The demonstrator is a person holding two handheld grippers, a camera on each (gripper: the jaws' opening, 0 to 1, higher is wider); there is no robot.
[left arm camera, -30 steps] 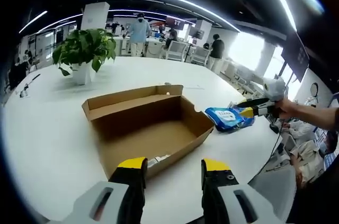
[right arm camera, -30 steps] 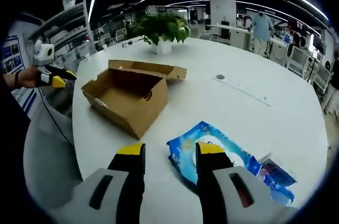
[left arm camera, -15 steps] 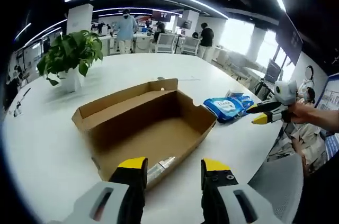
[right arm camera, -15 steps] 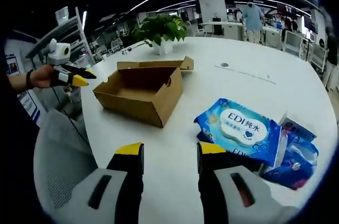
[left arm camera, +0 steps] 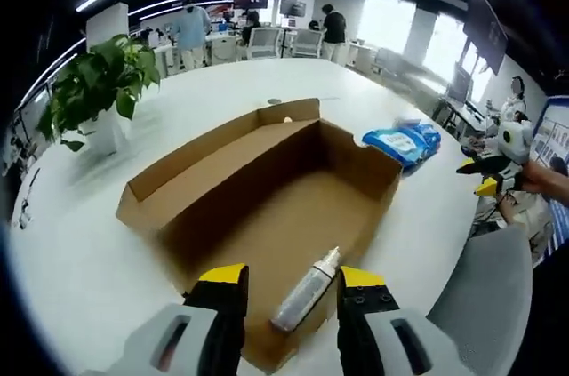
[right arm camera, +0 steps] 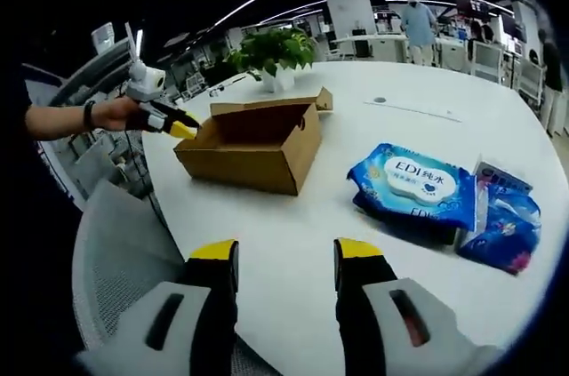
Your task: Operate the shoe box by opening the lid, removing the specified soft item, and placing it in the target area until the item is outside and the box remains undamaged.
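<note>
An open brown cardboard shoe box (left arm camera: 267,189) lies on the white table, its lid folded back at the far side. A silver bottle (left arm camera: 305,292) lies inside near the front wall. My left gripper (left arm camera: 283,280) is open just above the box's near edge, with the bottle between its jaws but not held. In the right gripper view the box (right arm camera: 253,149) stands at centre left, and the left gripper (right arm camera: 173,118) hovers at its left end. Blue wet-wipe packs (right arm camera: 418,185) lie on the table to the right. My right gripper (right arm camera: 277,256) is open and empty over bare table.
A potted plant (left arm camera: 93,92) stands at the table's back left. The wipe packs (left arm camera: 404,140) lie right of the box near the other gripper (left arm camera: 493,172). A grey chair (right arm camera: 116,269) stands by the table's edge. People stand at desks in the background.
My left gripper has moved closer over the box, bringing the bottle inside into sight. My right gripper has drawn back from the wipe packs, which stay on the table.
</note>
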